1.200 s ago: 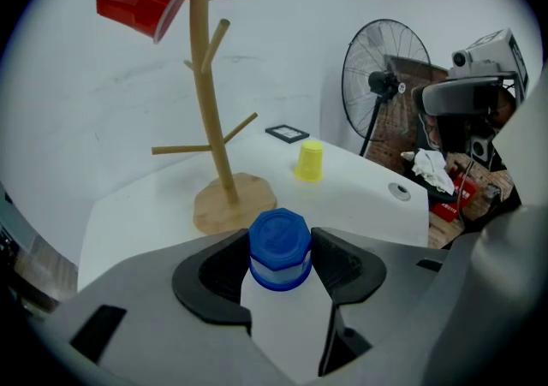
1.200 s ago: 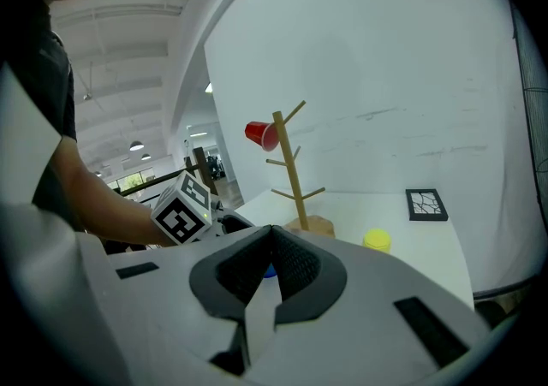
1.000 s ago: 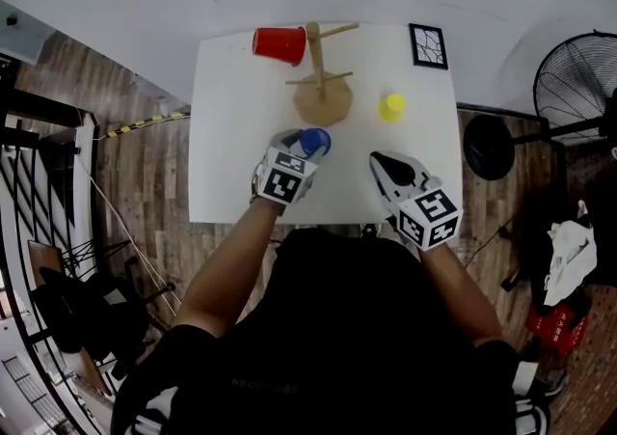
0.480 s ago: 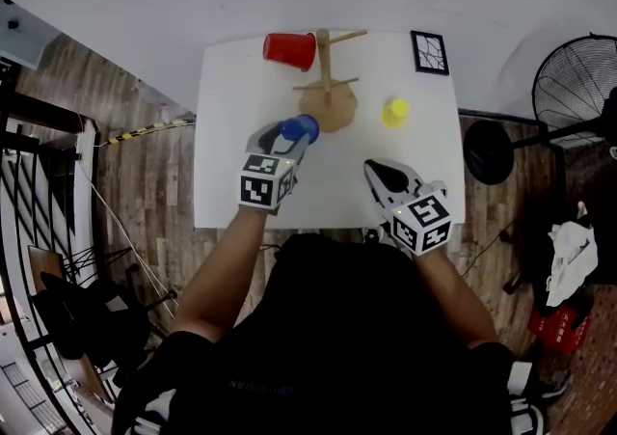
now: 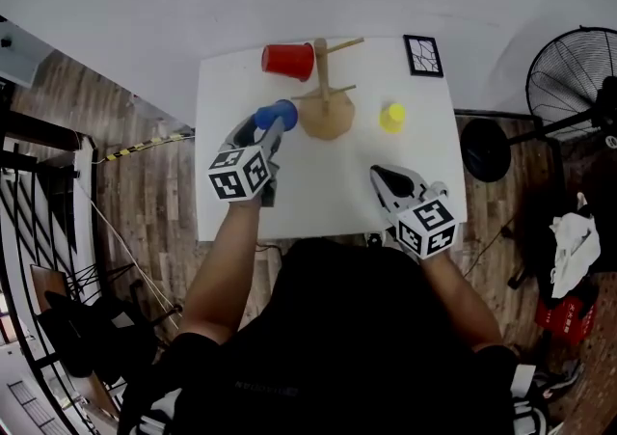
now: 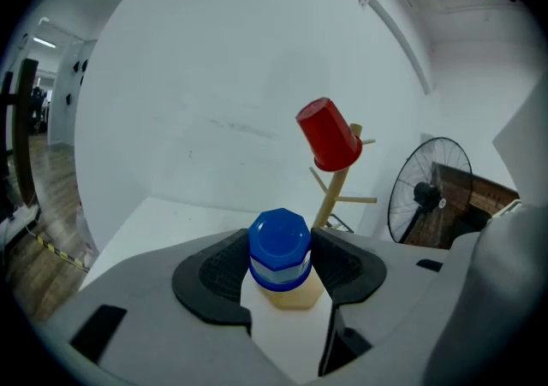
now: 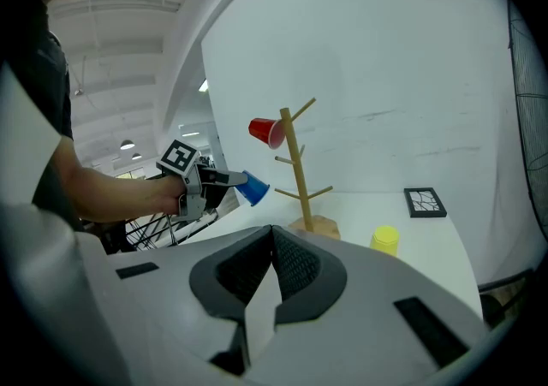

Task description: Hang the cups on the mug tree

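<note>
Blue cup (image 5: pixel 276 116) held sideways beside mug tree (image 5: pixel 323 86).
My left gripper (image 5: pixel 271 128) clamps it over the tabletop (image 5: pixel 231 86), long axis along the jaws, mouth toward the mug tree; right gripper (image 5: pixel 386 176) closed, empty.

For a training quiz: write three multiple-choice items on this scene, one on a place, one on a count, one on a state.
1. Where is the red cup?
A. on a shelf
B. on the mug tree
C. in a box

2. How many cups show?
A. one
B. two
C. three

3. What is the left gripper doing?
A. shut on the blue cup
B. open and empty
C. shut and empty

Answers:
1 B: it hangs on a peg of the tree.
2 C: red, blue and the yellow cup.
3 A: its pads press the cup's sides.
</note>
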{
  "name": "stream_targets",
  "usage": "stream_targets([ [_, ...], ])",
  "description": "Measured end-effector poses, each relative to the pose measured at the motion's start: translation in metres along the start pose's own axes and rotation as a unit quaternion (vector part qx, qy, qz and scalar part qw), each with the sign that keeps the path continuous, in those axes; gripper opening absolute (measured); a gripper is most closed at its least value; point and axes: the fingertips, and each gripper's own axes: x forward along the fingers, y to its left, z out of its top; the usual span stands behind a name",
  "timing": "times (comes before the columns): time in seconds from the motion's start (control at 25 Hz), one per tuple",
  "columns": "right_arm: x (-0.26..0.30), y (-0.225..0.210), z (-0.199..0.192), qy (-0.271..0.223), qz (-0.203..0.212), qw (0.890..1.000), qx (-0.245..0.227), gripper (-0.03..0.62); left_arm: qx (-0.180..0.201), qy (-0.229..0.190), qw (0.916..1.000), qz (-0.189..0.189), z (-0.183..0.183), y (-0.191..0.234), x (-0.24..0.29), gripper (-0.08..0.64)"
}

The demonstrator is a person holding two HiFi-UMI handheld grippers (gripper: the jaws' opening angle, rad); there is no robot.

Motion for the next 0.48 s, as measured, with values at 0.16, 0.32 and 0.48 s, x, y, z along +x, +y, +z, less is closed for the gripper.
stream_targets([
  [0.16,0.0,-0.001,-0.001,0.005,-0.006,1.0,-0.001,0.006,-0.04,-0.004,0.9991,-0.011,0.004,0.007,0.011,0.239],
  [0.32,-0.004,-0.001,-0.001,0.006,-0.011,1.0,-0.002,0.006,-0.069,0.001,0.9974,-0.019,0.004,0.009,0.024,0.239],
  [0.48,-0.01,-0.006,-0.006,0.01,-0.022,1.0,0.002,0.006,-0.078,0.007,0.9965,-0.03,0.002,0.003,0.037,0.239],
])
